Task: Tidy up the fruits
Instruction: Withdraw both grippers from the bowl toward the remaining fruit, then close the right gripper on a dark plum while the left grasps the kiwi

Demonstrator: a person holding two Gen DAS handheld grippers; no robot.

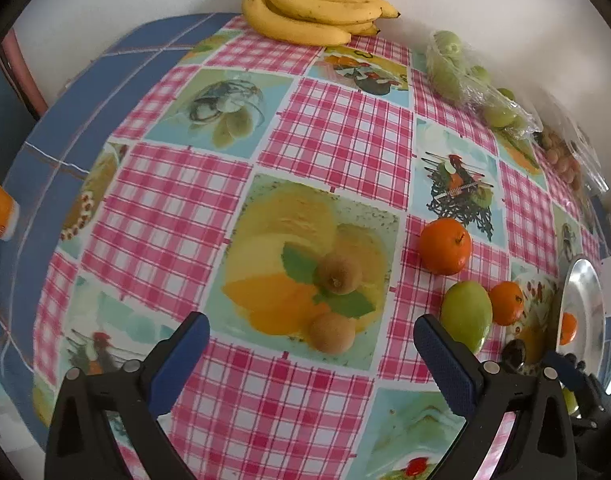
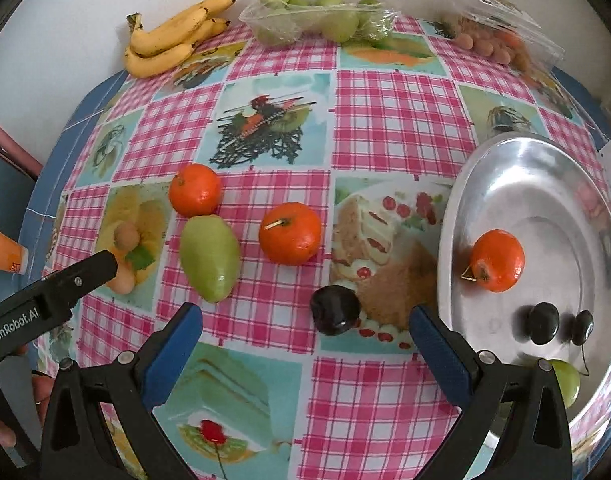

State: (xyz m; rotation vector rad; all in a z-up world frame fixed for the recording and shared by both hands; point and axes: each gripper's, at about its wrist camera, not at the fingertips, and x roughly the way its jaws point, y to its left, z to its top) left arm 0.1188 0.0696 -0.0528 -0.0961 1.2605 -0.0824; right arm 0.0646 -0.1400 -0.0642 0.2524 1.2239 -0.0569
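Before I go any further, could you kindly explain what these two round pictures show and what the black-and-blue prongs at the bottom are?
Each picture comes from a fisheye camera on a hand-held gripper, looking forward along its two blue-padded fingers. No robot arm: a person holds one gripper in each hand. The left gripper is open over two brown kiwis. The right gripper is open too, near a dark plum. Neither holds anything. On the checked tablecloth lie two oranges, a green mango, bananas and bagged fruit at the back. The metal tray already holds one orange, dark fruits and a green one.
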